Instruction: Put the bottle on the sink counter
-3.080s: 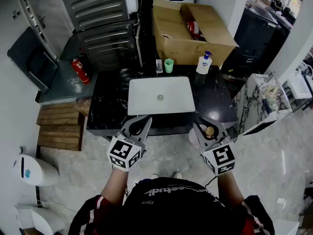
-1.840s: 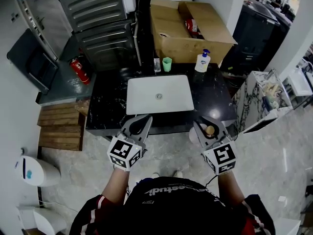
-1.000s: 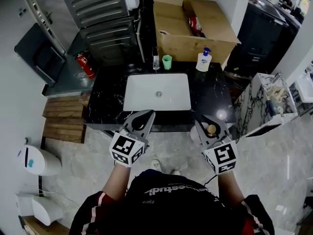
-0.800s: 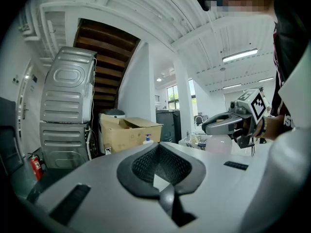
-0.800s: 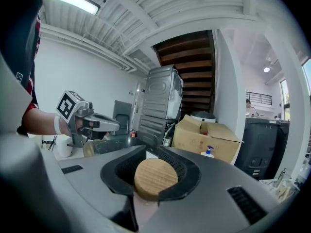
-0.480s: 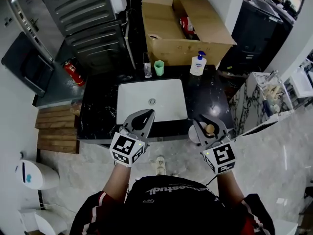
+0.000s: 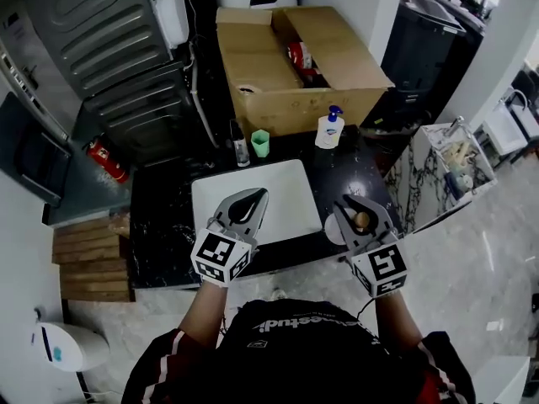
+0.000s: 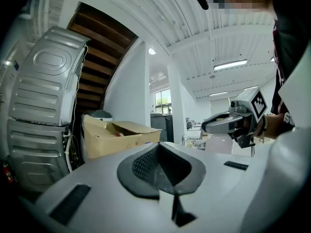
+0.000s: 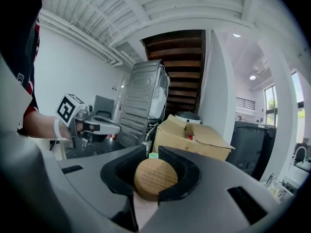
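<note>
Overhead, two claws hover at the counter's [image 7: 162,217] near edge. The left claw [image 7: 253,199] has its jaws together, empty. The right claw [image 7: 357,210] is clamped on one wooden-capped bottle [image 7: 361,222], held aloft there. Along the far edge stand one clear vial [image 7: 241,151], one green cup [image 7: 260,142] and one pump dispenser [image 7: 328,130], label unreadable.

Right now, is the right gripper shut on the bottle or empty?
Shut on the bottle: the right gripper's jaws clamp it just below its round wooden cap.

Pale wooden-capped bottle [image 9: 155,177], clamped between fingers [image 9: 187,173]
</note>
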The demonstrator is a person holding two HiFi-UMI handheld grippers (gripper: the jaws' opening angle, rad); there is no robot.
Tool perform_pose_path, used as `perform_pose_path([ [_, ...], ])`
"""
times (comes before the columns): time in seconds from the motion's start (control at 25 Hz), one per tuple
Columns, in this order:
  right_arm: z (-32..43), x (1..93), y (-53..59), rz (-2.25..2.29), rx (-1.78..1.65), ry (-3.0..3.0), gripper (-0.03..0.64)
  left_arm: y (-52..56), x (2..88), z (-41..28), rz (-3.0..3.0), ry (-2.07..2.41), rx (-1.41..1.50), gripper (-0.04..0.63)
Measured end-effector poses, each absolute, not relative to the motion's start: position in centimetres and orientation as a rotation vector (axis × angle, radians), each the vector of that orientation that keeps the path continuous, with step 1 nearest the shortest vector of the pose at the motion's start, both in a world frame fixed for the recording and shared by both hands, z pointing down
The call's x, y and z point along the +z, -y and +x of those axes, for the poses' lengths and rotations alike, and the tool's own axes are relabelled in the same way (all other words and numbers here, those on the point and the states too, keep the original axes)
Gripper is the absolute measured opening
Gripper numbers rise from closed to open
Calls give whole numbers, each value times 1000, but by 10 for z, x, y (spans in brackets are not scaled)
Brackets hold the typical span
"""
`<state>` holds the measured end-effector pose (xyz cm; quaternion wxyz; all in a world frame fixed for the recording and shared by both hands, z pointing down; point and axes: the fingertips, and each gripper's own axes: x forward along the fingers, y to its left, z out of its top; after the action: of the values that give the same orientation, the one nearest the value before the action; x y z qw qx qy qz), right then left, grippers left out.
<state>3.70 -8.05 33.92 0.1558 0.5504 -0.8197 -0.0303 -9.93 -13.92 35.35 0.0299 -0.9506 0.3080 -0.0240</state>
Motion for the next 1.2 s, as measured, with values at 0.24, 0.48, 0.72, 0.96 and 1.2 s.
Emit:
perform_pose_path([
  [0.24,57,332,93,1677,-82,2279,106,165,354,-62,-2981,-795,-55,14],
  [0.48,92,333,108,1733,-64,2225,106,182,356,-11,-3023,-671,-64,14],
  [0.72,136,344,140,1749,-27,2211,106,212,365,41,-3041,-632,-94,14],
  [0.96,181,357,191,1746,-13,2218,106,258,384,90,-3044,-664,-115,14],
  [1.2,226,382,248,1737,21,2204,106,306,415,127,-3051,-759,-108,14],
])
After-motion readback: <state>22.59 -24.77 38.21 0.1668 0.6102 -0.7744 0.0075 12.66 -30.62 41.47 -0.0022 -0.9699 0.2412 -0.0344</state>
